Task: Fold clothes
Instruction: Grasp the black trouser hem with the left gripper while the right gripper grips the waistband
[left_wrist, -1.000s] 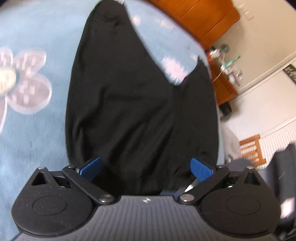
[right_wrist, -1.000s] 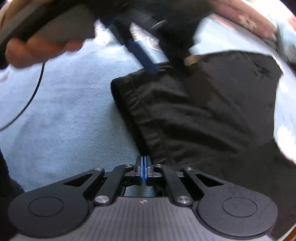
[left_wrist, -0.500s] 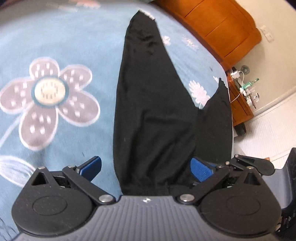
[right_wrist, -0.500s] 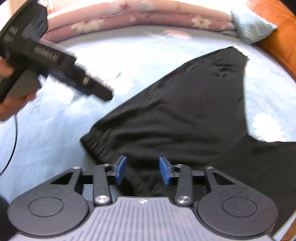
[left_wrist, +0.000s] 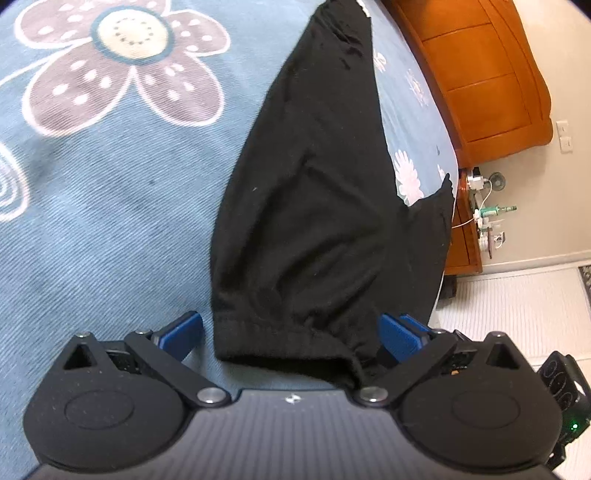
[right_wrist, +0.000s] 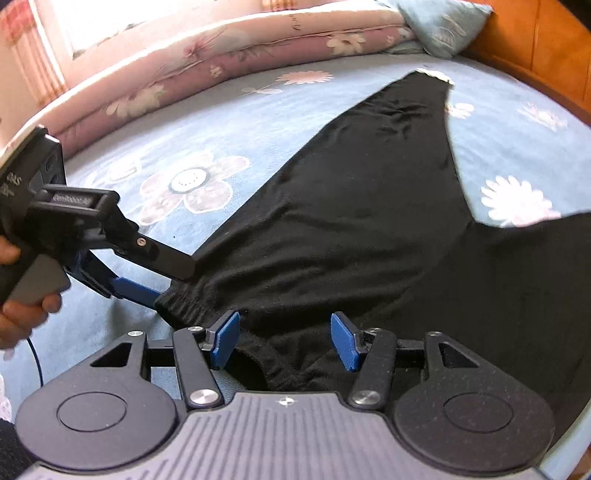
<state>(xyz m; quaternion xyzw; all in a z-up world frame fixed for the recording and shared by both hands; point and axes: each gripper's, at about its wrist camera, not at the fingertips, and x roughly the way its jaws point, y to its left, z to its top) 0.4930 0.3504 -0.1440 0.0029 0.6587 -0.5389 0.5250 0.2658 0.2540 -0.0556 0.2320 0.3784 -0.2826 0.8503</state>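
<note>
A black garment (left_wrist: 314, 206) lies spread on the blue flowered bedspread (left_wrist: 110, 221), its gathered edge nearest me. My left gripper (left_wrist: 291, 336) is open, its blue pads (left_wrist: 181, 334) wide apart with that edge lying loose between them. In the right wrist view the same garment (right_wrist: 369, 206) stretches away towards the headboard. My right gripper (right_wrist: 285, 341) has its jaws opening; black cloth lies between the pads (right_wrist: 345, 345) but is not pinched. The left gripper (right_wrist: 173, 284), held by a hand (right_wrist: 22, 306), reaches the garment's corner from the left.
A wooden headboard (left_wrist: 480, 74) and a nightstand with bottles and cables (left_wrist: 484, 218) stand beyond the bed. A rolled pink quilt (right_wrist: 221, 55) and a pale blue pillow (right_wrist: 443, 26) lie at the far side. The mattress edge drops to a white floor (left_wrist: 517, 302).
The right gripper's jaws went from shut to wide apart and let the cloth edge drop. Both views rolled as the grippers drew back along the garment's near edge.
</note>
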